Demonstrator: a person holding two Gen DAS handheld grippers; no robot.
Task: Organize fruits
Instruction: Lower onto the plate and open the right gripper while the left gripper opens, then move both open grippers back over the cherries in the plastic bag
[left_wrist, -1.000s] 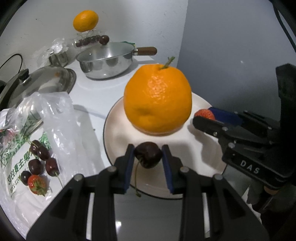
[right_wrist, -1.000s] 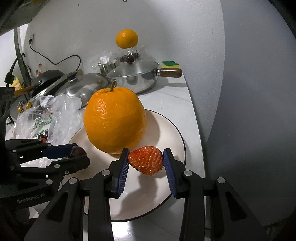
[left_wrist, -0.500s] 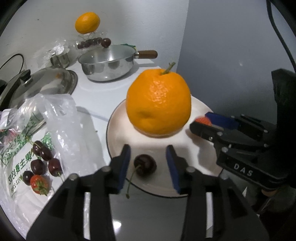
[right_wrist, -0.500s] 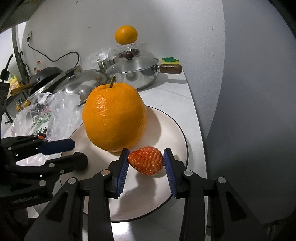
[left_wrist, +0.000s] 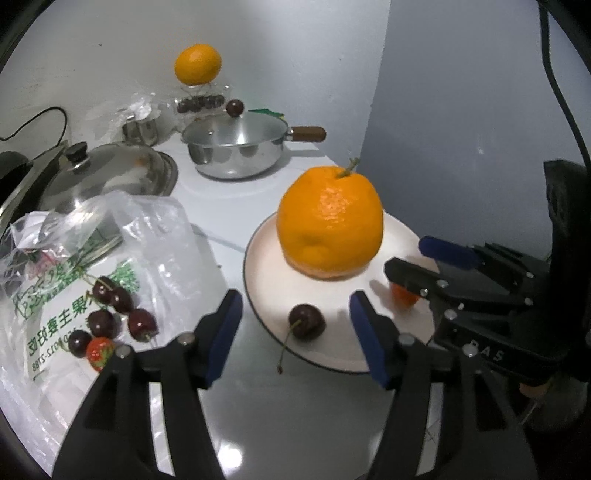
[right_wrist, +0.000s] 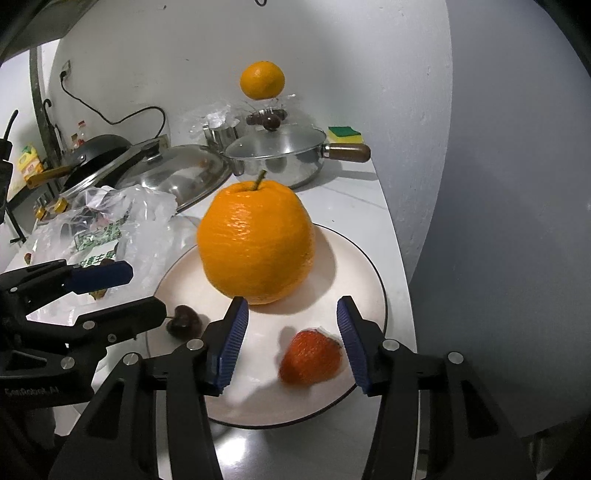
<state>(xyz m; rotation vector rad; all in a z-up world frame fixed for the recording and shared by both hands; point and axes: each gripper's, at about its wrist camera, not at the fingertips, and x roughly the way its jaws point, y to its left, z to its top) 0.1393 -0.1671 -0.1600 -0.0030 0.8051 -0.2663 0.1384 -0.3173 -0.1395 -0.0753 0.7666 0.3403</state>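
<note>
The left hand-held gripper (left_wrist: 295, 325) is opening, a dark stemmed cherry (left_wrist: 306, 321) lying loose between its pads on the near rim of the round cream plate (left_wrist: 266, 258). The right hand-held gripper (right_wrist: 291, 332) is likewise opening around a red strawberry (right_wrist: 310, 356) on the plate's near right. Both should be withdrawn straight back, so neither fruit is nudged toward the large orange (right_wrist: 256, 242).

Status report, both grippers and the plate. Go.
Left gripper opening, cherry loose on plate. Right gripper opening, strawberry free between jaws. Big orange mid-plate. Nothing in the way.
</note>
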